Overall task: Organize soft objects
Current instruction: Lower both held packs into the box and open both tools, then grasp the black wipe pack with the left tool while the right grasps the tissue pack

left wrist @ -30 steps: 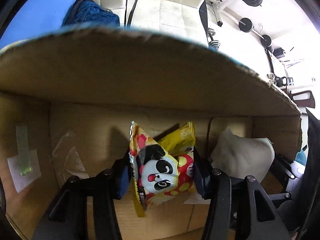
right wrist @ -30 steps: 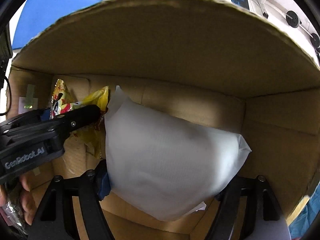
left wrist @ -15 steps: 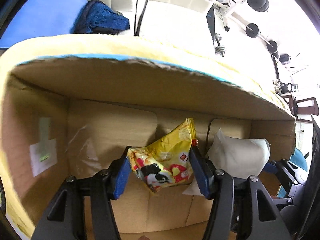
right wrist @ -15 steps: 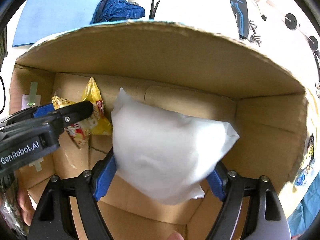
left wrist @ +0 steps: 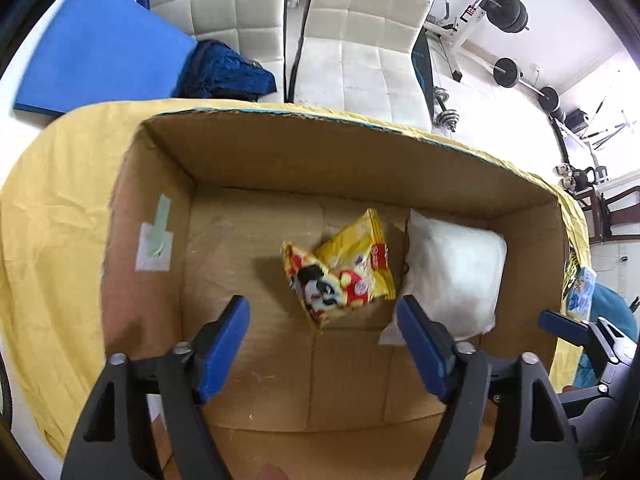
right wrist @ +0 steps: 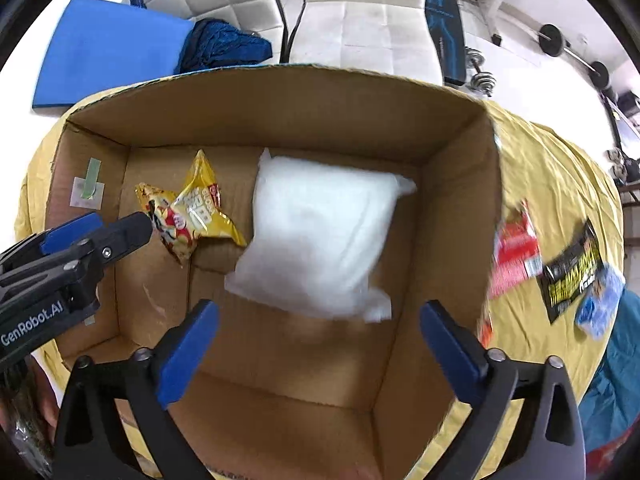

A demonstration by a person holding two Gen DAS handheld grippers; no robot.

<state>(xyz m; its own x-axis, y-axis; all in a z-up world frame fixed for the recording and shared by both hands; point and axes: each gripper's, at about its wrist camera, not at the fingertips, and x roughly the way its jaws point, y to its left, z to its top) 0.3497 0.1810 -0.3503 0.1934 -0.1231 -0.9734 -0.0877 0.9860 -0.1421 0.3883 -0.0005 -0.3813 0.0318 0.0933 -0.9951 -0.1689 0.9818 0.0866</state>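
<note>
A yellow panda snack bag [left wrist: 340,272] and a white pillow pack [left wrist: 454,268] lie side by side on the floor of an open cardboard box [left wrist: 320,152]. My left gripper [left wrist: 324,344] is open and empty above the box, just short of the snack bag. In the right wrist view the snack bag [right wrist: 188,210] lies left of the white pack [right wrist: 320,236]. My right gripper [right wrist: 320,344] is open and empty above the box, near the white pack. The left gripper [right wrist: 116,236] shows at that view's left.
The box stands on a yellow cloth [right wrist: 560,168]. A red packet [right wrist: 514,252], a black-and-yellow packet [right wrist: 572,272] and a blue packet [right wrist: 602,304] lie on the cloth right of the box. White chairs [left wrist: 360,40], a blue mat [left wrist: 96,52] and a blue garment [left wrist: 228,72] are behind.
Both grippers opened and let go: the snack bag and the white pack dropped onto the box floor. Both grippers pulled back up out of the box.
</note>
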